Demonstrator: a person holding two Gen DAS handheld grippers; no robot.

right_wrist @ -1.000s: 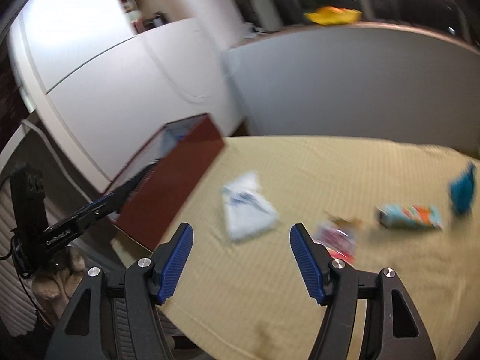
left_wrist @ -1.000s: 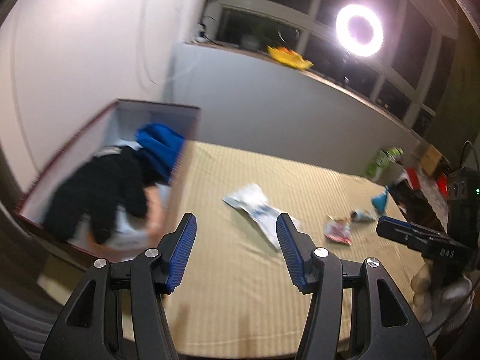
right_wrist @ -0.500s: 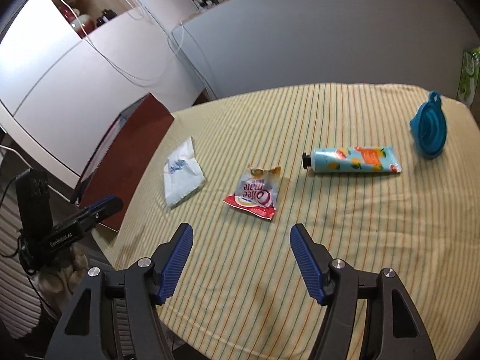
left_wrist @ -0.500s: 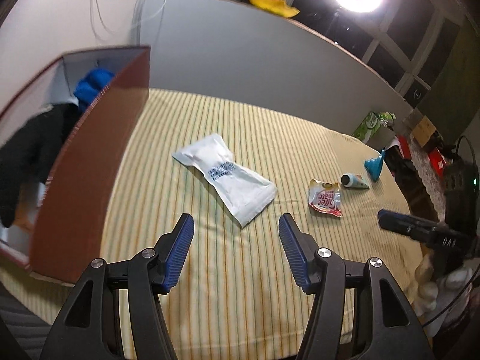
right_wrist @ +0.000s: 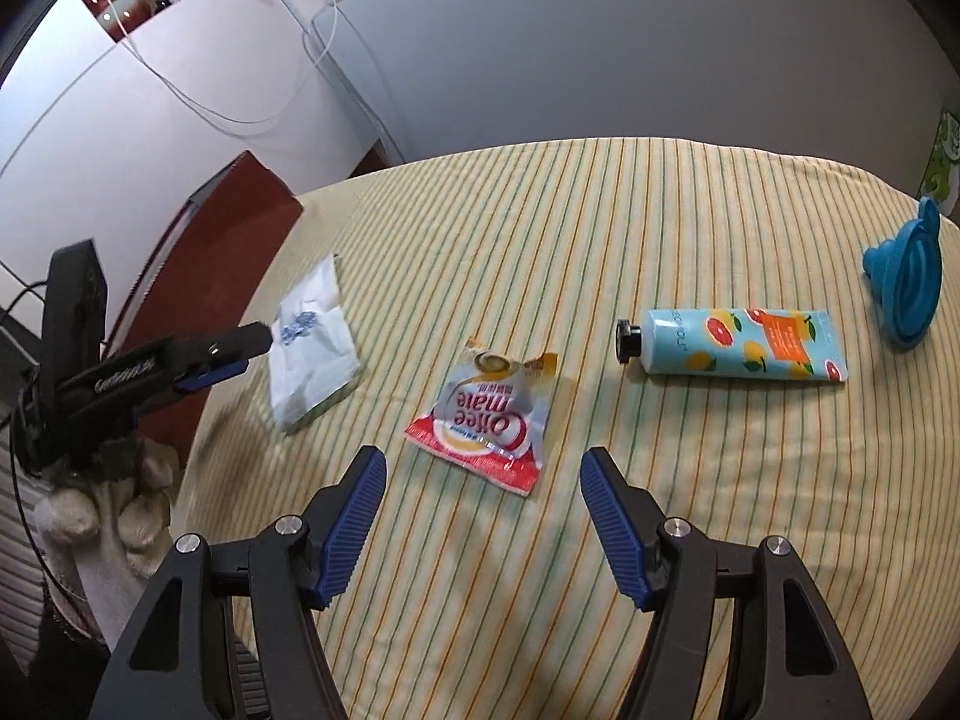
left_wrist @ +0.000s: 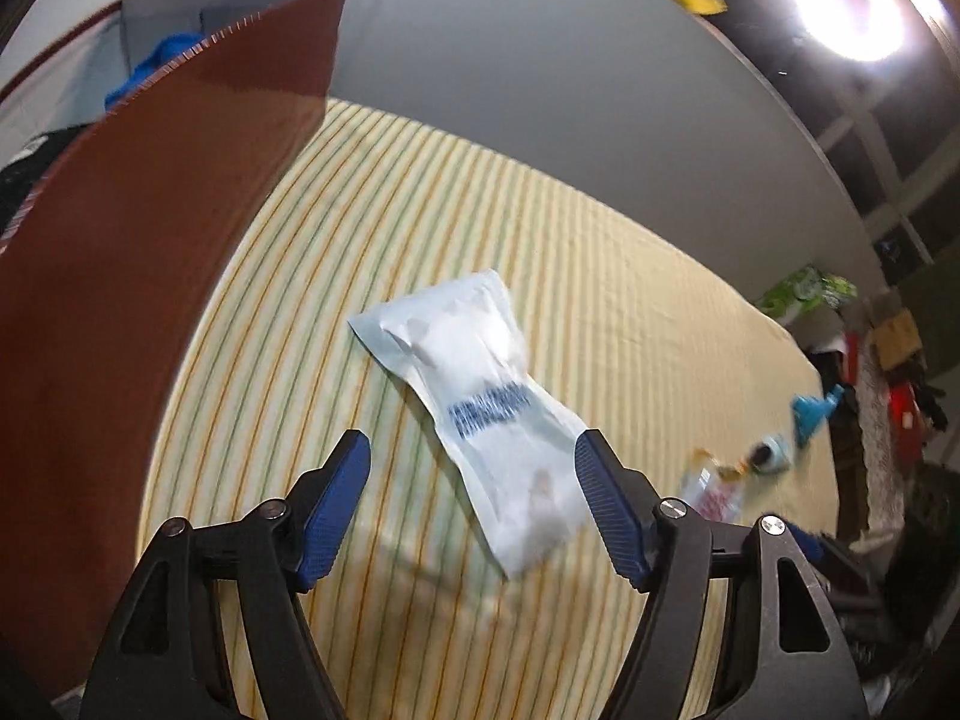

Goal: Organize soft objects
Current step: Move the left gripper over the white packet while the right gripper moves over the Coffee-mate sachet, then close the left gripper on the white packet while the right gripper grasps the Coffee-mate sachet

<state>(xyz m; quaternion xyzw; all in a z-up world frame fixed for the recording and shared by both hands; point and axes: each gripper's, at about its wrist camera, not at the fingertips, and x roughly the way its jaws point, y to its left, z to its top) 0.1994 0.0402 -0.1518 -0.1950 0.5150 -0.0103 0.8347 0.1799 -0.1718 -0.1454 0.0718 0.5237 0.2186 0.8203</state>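
Note:
A white soft packet with blue print (left_wrist: 480, 402) lies on the striped tablecloth (left_wrist: 630, 300); its near end sits between the fingers of my open, empty left gripper (left_wrist: 474, 480). It also shows in the right wrist view (right_wrist: 309, 324), with the left gripper (right_wrist: 234, 348) over it. A red-and-white Coffee mate sachet (right_wrist: 486, 414) lies just ahead of my open, empty right gripper (right_wrist: 483, 486). A dark red box (left_wrist: 120, 240) at the left holds a blue item (left_wrist: 150, 72) and dark fabric.
A blue hand-cream tube with fruit print (right_wrist: 738, 348) and a blue collapsible funnel (right_wrist: 906, 294) lie at the right of the table. A grey partition (right_wrist: 600, 48) stands behind it. A green packet (left_wrist: 804, 291) and clutter sit beyond the far right edge.
My left gripper has turned from the box and come down close over the white packet. My right gripper has swung right and closer, from the packet to the sachet.

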